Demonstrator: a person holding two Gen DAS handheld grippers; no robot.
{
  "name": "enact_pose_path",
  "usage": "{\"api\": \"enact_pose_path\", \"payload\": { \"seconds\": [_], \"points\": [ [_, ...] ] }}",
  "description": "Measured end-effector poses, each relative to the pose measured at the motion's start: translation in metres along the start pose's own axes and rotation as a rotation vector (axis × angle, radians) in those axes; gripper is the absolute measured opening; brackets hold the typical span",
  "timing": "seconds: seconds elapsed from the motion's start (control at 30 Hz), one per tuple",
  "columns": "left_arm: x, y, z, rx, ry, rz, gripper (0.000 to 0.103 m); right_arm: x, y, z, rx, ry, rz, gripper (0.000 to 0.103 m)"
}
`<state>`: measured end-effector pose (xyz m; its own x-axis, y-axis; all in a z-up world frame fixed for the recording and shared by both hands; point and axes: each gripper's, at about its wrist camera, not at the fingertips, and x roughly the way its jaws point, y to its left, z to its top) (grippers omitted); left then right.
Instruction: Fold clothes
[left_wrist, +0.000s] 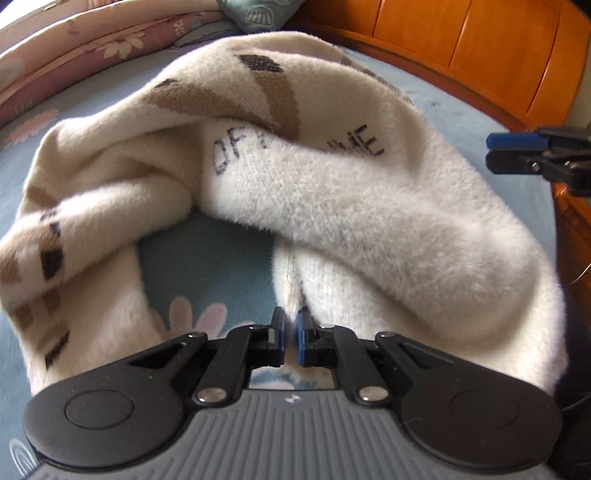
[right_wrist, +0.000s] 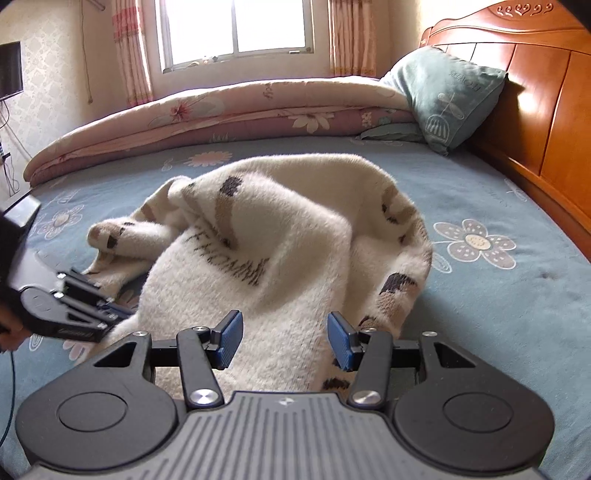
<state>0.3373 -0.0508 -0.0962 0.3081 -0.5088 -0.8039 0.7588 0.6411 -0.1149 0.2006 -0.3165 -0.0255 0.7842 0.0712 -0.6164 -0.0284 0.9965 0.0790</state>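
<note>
Two hand-held grippers work over one fluffy cream-white knitted sweater (right_wrist: 258, 236) with brown and black diamond patches and dark lettering, which lies crumpled in a heap on the blue flower-printed bedsheet (right_wrist: 480, 192), near the middle of the bed. At the far left of the right wrist view, a dark flat screen (right_wrist: 11, 70) hangs on the pale wall, and a hand (right_wrist: 9, 328) grips the handle of the left gripper (right_wrist: 114, 312). That left gripper has its blue-padded fingers drawn nearly together, pinching a fold of the sweater's near edge; in its own view the cloth rises straight out from between the pads (left_wrist: 303, 332). A sleeve with patterned cuff (right_wrist: 107, 236) trails out to the left of the heap. Behind the bed, a bright window (right_wrist: 236, 33) sits between pink-striped curtains (right_wrist: 129, 48), and a folded pink floral quilt (right_wrist: 221, 110) runs along the far side of the mattress. Over the sweater's near hem, the right gripper (right_wrist: 286, 341) stands with its fingers spread wide apart, grasping nothing, the white knit showing between them. Further right, a teal pillow (right_wrist: 450, 96) with a pale flower print leans against the polished orange wooden headboard (right_wrist: 535, 92), which borders the bed's right edge.
</note>
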Motion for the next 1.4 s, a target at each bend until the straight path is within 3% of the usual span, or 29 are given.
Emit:
{"api": "enact_pose_path", "payload": {
  "seconds": [0.2,0.3,0.47,0.53,0.63,0.7,0.73,0.77,0.8,1.03,1.27,1.3,1.37,1.4],
  "points": [
    [-0.027,0.016,-0.012,-0.062,-0.054,0.083,0.003,0.002,-0.007,-0.007,0.024,0.021,-0.003,0.056],
    [-0.037,0.025,-0.015,-0.104,-0.086,0.113,0.004,0.007,-0.012,-0.005,0.036,0.008,-0.024,0.068],
    [-0.04,0.034,-0.02,-0.171,-0.112,0.122,0.006,0.037,-0.045,0.018,0.109,-0.005,-0.069,0.07],
    [-0.039,0.034,-0.023,-0.188,-0.116,0.127,0.006,0.051,-0.064,0.031,0.183,-0.005,-0.03,0.07],
    [-0.036,0.034,-0.025,-0.209,-0.117,0.118,0.008,0.079,-0.078,0.048,0.238,0.055,0.116,0.07],
    [-0.033,0.034,-0.024,-0.217,-0.114,0.116,0.009,0.102,-0.075,0.051,0.223,0.114,0.103,0.07],
    [-0.032,0.033,-0.023,-0.218,-0.113,0.115,0.01,0.113,-0.072,0.052,0.21,0.145,0.091,0.058],
    [-0.032,0.032,-0.023,-0.216,-0.112,0.113,0.011,0.119,-0.07,0.051,0.209,0.165,0.109,0.026],
    [-0.032,0.032,-0.023,-0.213,-0.112,0.111,0.011,0.124,-0.068,0.05,0.207,0.182,0.125,0.023],
    [-0.032,0.03,-0.029,-0.226,-0.116,0.09,0.011,0.103,-0.089,0.064,0.201,0.096,-0.026,0.018],
    [-0.029,0.019,-0.025,-0.212,-0.128,0.043,0.013,0.112,-0.128,0.055,0.217,0.114,-0.245,0.02],
    [-0.028,0.017,-0.024,-0.208,-0.131,0.035,0.014,0.112,-0.125,0.053,0.181,0.115,-0.266,0.02],
    [-0.026,0.012,-0.021,-0.2,-0.136,0.021,0.031,0.106,-0.115,0.052,0.118,0.098,-0.291,0.032],
    [-0.026,0.01,-0.019,-0.195,-0.138,0.013,0.034,0.101,-0.111,0.053,0.101,0.083,-0.296,0.034]
  ]
}}
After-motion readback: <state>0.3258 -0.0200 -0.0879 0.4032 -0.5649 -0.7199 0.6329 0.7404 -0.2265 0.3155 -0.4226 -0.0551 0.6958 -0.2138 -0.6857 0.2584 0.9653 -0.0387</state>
